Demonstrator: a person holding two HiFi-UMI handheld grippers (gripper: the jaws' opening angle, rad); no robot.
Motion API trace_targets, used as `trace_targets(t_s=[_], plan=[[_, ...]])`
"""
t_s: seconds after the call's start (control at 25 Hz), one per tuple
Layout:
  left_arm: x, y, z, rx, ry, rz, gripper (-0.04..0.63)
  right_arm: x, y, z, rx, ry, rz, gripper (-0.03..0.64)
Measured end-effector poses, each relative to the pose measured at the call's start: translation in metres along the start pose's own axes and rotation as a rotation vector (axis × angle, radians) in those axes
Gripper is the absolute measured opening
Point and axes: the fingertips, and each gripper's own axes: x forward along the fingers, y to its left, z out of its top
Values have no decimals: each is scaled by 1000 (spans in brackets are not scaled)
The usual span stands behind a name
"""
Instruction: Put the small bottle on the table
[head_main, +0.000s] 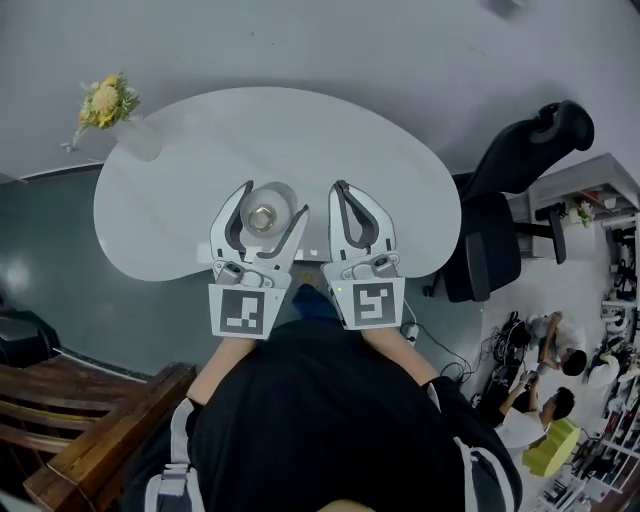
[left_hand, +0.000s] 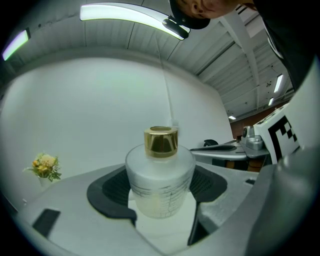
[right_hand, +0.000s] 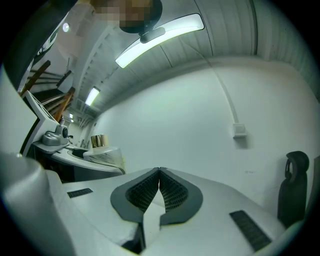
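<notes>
The small bottle is frosted white glass with a gold cap. It sits upright between the jaws of my left gripper, whose dark pads press on both sides of it. The bottle is over the near part of the white table; whether its base touches the top I cannot tell. Just to its right my right gripper is shut with nothing in it, its ribbed pads meeting. The right gripper view shows the bottle at its left.
A glass vase of yellow flowers stands at the table's far left edge. A black office chair is to the right of the table. A wooden bench is at my lower left. People sit on the floor at the lower right.
</notes>
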Motion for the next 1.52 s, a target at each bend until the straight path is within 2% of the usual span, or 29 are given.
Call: trace_targets(t_s=[0.4, 0.72, 1.24, 1.52], plan=[[54, 3, -2, 0, 21, 58, 334, 39, -38, -18, 13, 9, 68, 21], [70, 6, -1, 2, 29, 75, 334, 46, -51, -27, 19, 18, 72, 21], [90, 23, 16, 40, -2, 4, 334, 66, -61, -12, 0, -15, -5, 21], [108, 27, 4, 47, 3, -38, 334, 79, -61, -29, 6, 12, -22, 21]])
